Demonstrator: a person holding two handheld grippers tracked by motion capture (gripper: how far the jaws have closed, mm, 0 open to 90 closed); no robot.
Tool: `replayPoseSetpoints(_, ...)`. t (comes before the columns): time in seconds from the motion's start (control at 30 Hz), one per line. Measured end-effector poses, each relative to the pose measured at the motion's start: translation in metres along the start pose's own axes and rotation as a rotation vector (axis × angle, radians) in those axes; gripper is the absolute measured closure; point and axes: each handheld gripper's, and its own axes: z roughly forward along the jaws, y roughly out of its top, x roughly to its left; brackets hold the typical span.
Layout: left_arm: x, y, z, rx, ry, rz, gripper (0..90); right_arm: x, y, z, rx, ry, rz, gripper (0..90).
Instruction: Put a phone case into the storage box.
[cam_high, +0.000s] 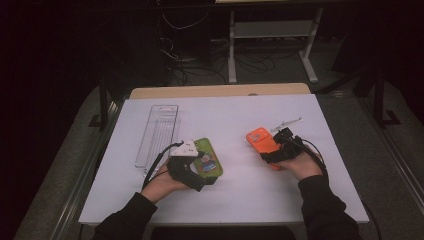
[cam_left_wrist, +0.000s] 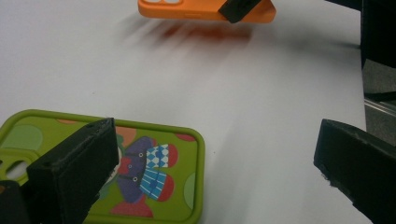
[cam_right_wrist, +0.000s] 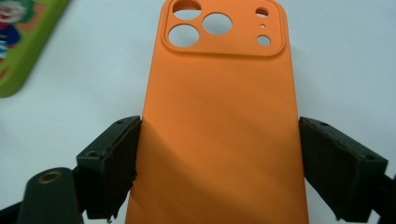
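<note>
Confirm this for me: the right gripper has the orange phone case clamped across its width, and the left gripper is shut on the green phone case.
Not quite. The right gripper does clamp the orange phone case across its width, but the left gripper is open: in the left gripper view its jaws stand wide apart, one above the green phone case, the other over the bare white table.

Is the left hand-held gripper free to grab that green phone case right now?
Probably yes. The left hand-held gripper is open, one jaw already over the green phone case, which lies flat on the table with nothing blocking it.
</note>
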Motion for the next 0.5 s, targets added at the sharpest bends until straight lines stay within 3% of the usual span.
replayPoseSetpoints(0.13, -0.001, 0.006, 0.0, -0.005, 0.008, -0.002, 0.0, -0.008, 0.004, -0.004, -0.006, 0.042, -0.038, 15.2)
replayPoseSetpoints(0.2, 0.0, 0.011, -0.001, -0.001, 0.007, 0.007, 0.0, -0.012, 0.006, -0.006, -0.01, 0.069, -0.048, 15.2)
replayPoseSetpoints(0.23, 0.001, 0.017, -0.003, -0.003, 0.01, 0.026, 0.0, -0.015, 0.008, -0.007, -0.015, 0.097, -0.077, 15.2)
replayPoseSetpoints(0.3, 0.002, 0.019, -0.004, -0.009, 0.013, 0.021, 0.0, -0.016, 0.009, -0.007, -0.017, 0.102, -0.094, 15.2)
replayPoseSetpoints(0.4, 0.005, 0.024, -0.004, -0.005, 0.023, 0.033, 0.0, -0.017, 0.012, -0.009, -0.012, 0.148, -0.122, 15.2)
replayPoseSetpoints(0.5, 0.006, 0.029, -0.004, -0.001, 0.009, 0.044, 0.0, -0.017, 0.015, -0.011, -0.015, 0.201, -0.191, 15.1)
